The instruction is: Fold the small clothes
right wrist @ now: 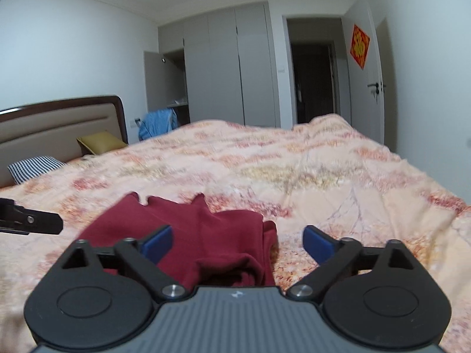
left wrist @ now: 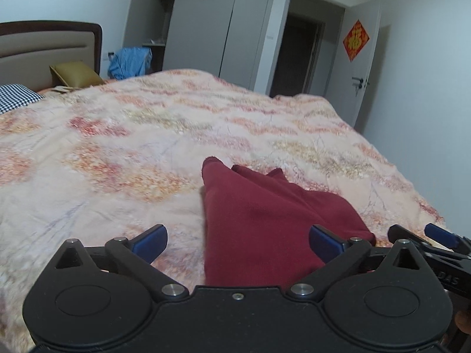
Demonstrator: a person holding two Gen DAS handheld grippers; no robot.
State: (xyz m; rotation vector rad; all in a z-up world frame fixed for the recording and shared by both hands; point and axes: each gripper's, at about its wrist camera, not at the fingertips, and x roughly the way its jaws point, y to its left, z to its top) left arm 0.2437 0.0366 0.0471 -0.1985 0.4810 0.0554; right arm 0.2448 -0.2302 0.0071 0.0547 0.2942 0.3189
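Peach bedding with a reddish leaf print [left wrist: 147, 135] covers the whole working surface, a wide bed seen from its near side. Closest to the cameras, the left gripper [left wrist: 238, 241] has its blue-padded jaws spread wide with nothing pressed between them, and the right gripper [right wrist: 237, 243] stands just as wide, its pads also clear of any cloth. Between and just ahead of them lies the dark red garment [left wrist: 265, 223], a small knit piece resting on the bedding; in the left view it spreads in a flat wedge between that gripper's fingers, and in the right view its near edge is bunched into a thick fold just in front of the gripper body while two pointed ends reach away across the bed. Neither gripper touches it as far as the views show. The right gripper's blue fingertips also show at the right edge of the left view, just beside the garment. Further off, at the head of the bed, sit a black-and-white checked pillow [right wrist: 34, 168] and an olive-gold cushion [right wrist: 98, 141] against a padded headboard [right wrist: 59, 123]. Beyond that a blue garment [right wrist: 157, 123] hangs near a grey wardrobe [right wrist: 223, 67] with one door ajar, and a dark doorway [right wrist: 313, 79] stands beside a door bearing a red diamond decoration [right wrist: 359, 45].
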